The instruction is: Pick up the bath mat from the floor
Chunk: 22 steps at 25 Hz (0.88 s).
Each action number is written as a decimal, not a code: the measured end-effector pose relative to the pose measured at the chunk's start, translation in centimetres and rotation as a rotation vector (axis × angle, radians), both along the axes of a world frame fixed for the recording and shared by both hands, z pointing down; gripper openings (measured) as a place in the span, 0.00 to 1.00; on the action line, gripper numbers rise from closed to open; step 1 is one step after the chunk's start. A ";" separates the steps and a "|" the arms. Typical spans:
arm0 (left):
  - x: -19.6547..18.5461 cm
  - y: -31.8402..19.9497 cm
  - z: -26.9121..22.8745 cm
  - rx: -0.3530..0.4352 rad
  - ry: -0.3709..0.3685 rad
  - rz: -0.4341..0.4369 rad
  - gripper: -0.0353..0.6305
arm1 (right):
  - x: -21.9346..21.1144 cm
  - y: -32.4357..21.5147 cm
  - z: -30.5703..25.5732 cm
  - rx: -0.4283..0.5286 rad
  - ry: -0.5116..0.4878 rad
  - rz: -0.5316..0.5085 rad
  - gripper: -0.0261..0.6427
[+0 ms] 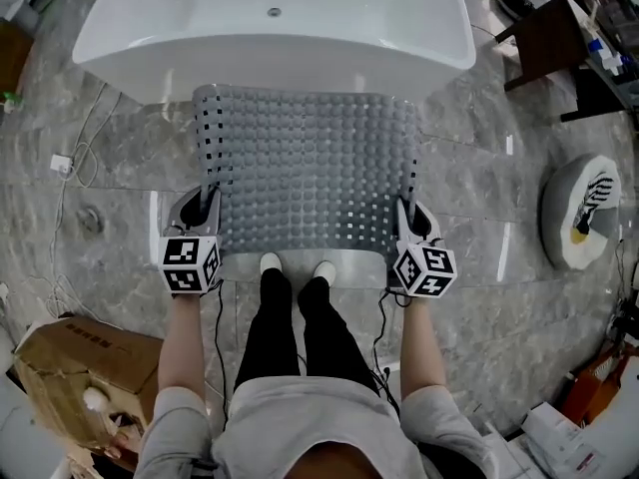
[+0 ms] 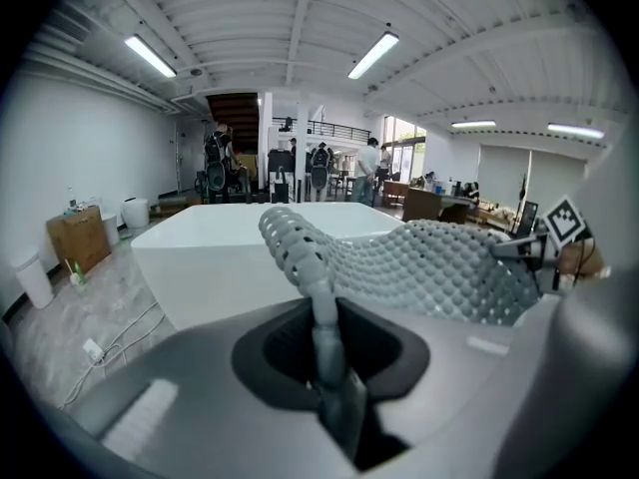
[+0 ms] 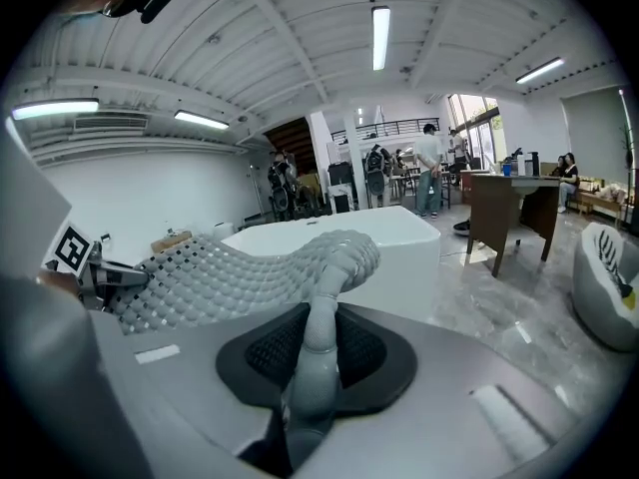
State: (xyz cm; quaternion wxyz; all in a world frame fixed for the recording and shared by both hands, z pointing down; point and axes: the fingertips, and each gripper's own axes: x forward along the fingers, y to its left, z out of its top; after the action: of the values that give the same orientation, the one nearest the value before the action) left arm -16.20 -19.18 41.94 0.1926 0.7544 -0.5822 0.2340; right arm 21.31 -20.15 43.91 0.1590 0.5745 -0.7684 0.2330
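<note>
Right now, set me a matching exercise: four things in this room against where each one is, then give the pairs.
1. bath mat
2. bathtub
3. cardboard box
4. dark desk

A. on the floor, lower left of the head view
B. upper right of the head view
C. clamped at its near edge by the left claw and right claw
D. top of the head view, beyond the mat

Pairs: 1-C, 2-D, 3-A, 4-B
</note>
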 end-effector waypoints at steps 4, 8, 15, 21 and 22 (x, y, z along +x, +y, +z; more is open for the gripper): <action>0.5 0.7 -4.4 0.027 -0.004 0.011 0.13 | 0.5 1.1 -4.4 0.022 -0.002 0.010 0.13; 0.7 1.0 -8.4 0.063 0.004 0.019 0.13 | 0.7 1.8 -8.5 0.057 -0.003 0.011 0.13; 0.9 1.3 -13.7 0.125 0.008 0.036 0.13 | 0.4 2.2 -14.1 0.120 -0.002 0.011 0.13; 0.7 1.8 -17.3 0.174 0.010 0.039 0.13 | 0.0 2.7 -18.0 0.171 0.003 0.008 0.13; 0.7 2.0 -17.9 0.183 0.010 0.038 0.13 | 0.0 3.0 -18.6 0.180 0.003 0.007 0.13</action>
State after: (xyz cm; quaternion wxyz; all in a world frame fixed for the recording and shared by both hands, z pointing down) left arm -15.51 -17.17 24.08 0.1216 0.7809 -0.5858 0.1795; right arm 21.29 -17.19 25.27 0.1069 0.5896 -0.7839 0.1628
